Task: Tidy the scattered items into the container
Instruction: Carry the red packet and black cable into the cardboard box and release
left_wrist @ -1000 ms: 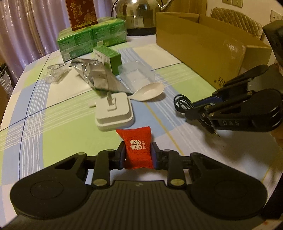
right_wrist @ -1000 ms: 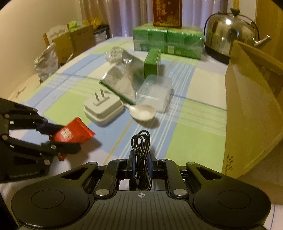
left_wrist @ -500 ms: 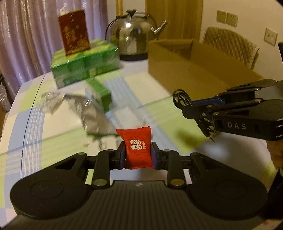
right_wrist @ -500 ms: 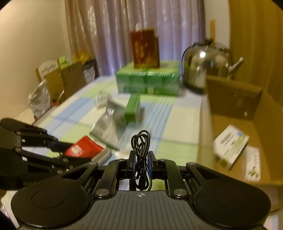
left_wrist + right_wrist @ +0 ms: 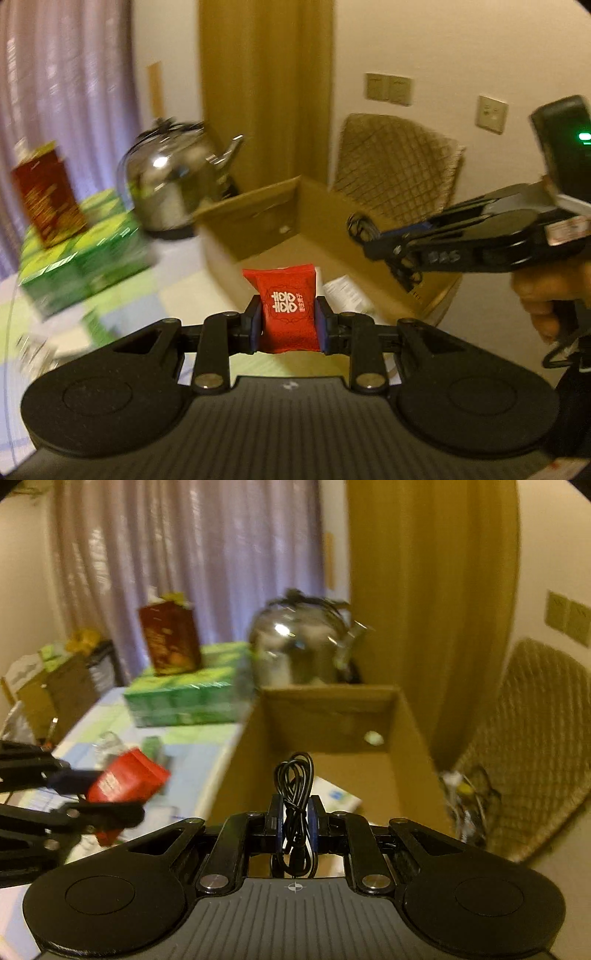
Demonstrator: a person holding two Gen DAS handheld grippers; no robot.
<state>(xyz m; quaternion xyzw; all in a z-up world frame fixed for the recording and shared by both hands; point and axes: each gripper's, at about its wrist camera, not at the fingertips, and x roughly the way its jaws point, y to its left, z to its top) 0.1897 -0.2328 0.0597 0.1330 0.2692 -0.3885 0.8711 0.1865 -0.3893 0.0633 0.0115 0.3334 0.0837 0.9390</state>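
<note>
Red foil, a small sachet (image 5: 287, 307), stands upright in the left gripper (image 5: 287, 325), jaws closed on its lower sides, long axis pointing up and away toward the cardboard box (image 5: 258, 225). The right gripper (image 5: 294, 818) has its jaws pinched on a coiled black cable (image 5: 295, 786), loop upward, above the open box (image 5: 328, 701). Only the right wrist view shows the box floor, where a white leaflet (image 5: 334, 794) lies partly hidden. The kettle (image 5: 166, 184) and green packs (image 5: 77, 262) on the desk (image 5: 177, 291) are blurred
</note>
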